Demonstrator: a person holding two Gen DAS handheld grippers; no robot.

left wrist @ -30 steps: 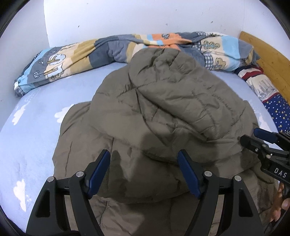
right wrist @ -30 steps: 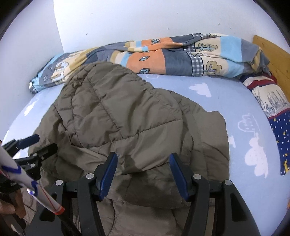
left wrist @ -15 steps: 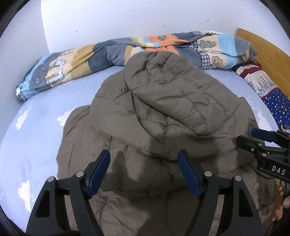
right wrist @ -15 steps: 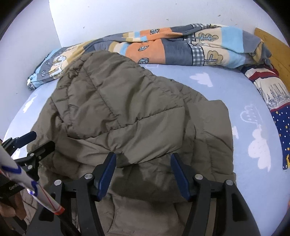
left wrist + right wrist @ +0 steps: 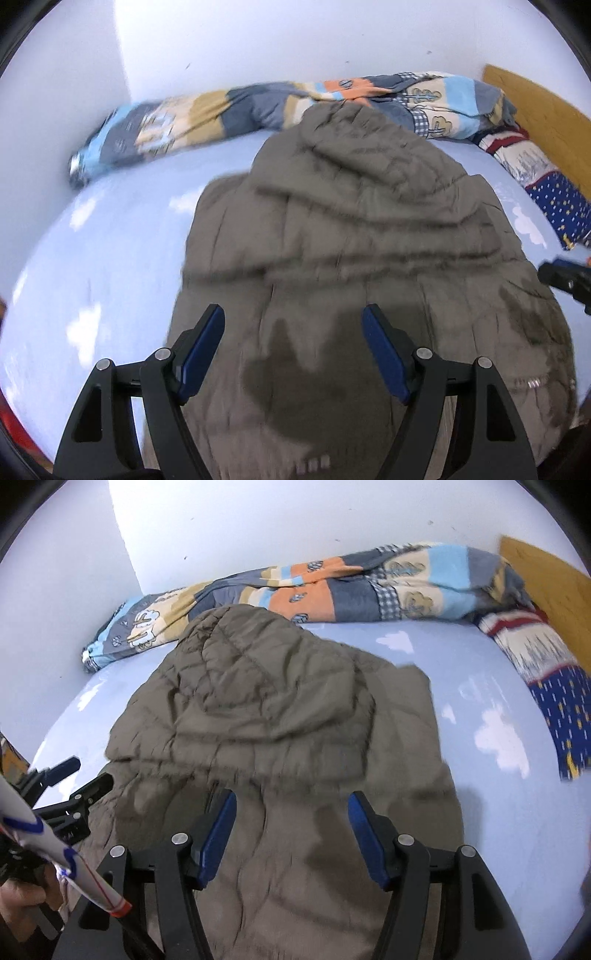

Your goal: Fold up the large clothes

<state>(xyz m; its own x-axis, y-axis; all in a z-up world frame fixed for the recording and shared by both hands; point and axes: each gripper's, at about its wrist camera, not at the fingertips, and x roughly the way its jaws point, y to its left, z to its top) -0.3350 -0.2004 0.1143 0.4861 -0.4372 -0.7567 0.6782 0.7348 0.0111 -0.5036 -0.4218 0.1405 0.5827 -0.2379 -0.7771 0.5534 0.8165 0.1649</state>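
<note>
An olive quilted jacket (image 5: 362,229) lies spread on the pale blue bed sheet (image 5: 110,266), its upper part folded down over the body. My left gripper (image 5: 293,328) hovers open above the jacket's near part, nothing between its blue pads. In the right wrist view the same jacket (image 5: 266,709) fills the middle, and my right gripper (image 5: 291,812) stands open above it, holding nothing. The left gripper (image 5: 79,775) shows at that view's left edge, a hand behind it. One tip of the right gripper's fingers (image 5: 565,277) pokes in at the right edge of the left wrist view.
A rolled patchwork blanket (image 5: 332,587) lies along the white wall at the back. A star-patterned pillow (image 5: 561,716) and a wooden headboard (image 5: 546,576) are at the right. A white cord with blue marks (image 5: 55,849) crosses the lower left.
Both grippers have drawn back toward the near edge of the bed, so more of the jacket's lower body shows under them. The jacket lies as before; both stay open.
</note>
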